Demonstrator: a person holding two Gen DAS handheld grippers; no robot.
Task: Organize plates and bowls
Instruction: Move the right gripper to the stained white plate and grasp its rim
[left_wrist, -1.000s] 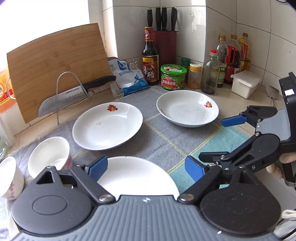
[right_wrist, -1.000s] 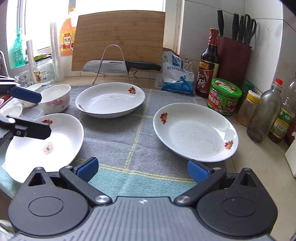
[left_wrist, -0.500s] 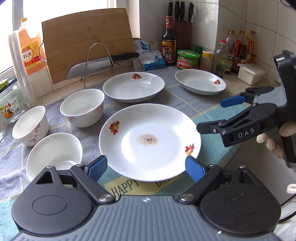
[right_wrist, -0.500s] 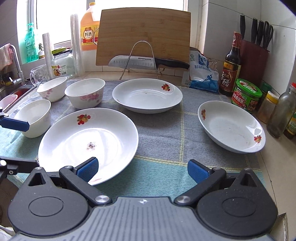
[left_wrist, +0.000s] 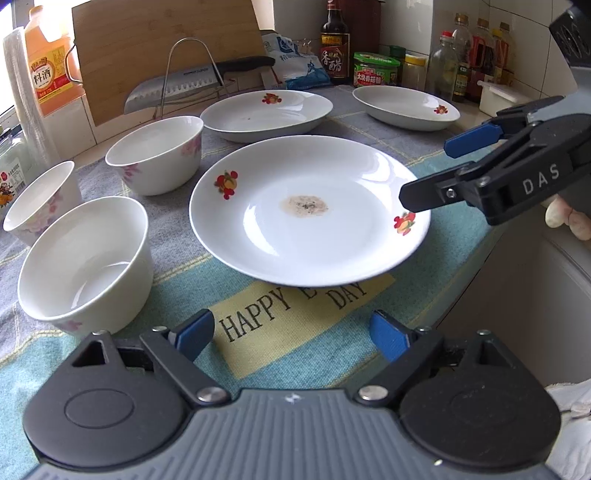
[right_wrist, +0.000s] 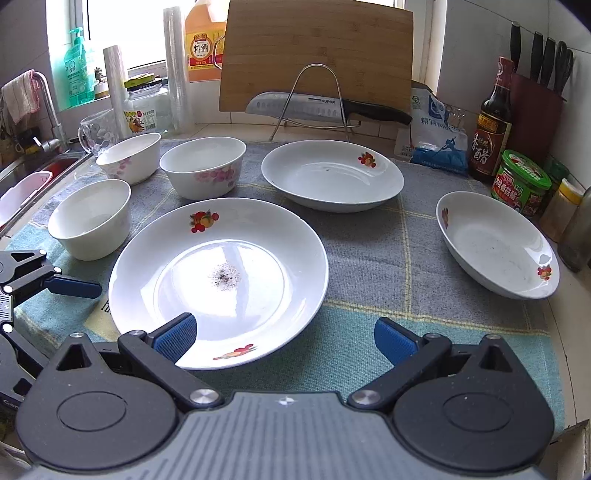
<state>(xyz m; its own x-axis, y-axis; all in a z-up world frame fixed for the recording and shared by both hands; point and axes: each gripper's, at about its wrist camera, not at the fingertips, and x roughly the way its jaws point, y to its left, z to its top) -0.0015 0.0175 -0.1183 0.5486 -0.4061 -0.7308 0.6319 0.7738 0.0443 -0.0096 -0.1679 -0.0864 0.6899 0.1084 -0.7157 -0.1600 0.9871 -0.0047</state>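
So, left gripper (left_wrist: 291, 330) and right gripper (right_wrist: 286, 338) both with jaws apart and empty, nearest white plate (right_wrist: 218, 280) with a brownish smudge on the mat (right_wrist: 369, 251), three plates total, three flower-print bowls (right_wrist: 90, 218) off left, cleaver (right_wrist: 306, 107) racked behind.

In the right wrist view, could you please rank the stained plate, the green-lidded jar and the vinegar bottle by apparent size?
1. Stained plate, though it lies nearest the camera.
2. Vinegar bottle.
3. Green-lidded jar.

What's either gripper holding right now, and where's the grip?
Nothing. The left gripper and right gripper both stand open with nothing between the pads; the near plate lies untouched on the cloth.
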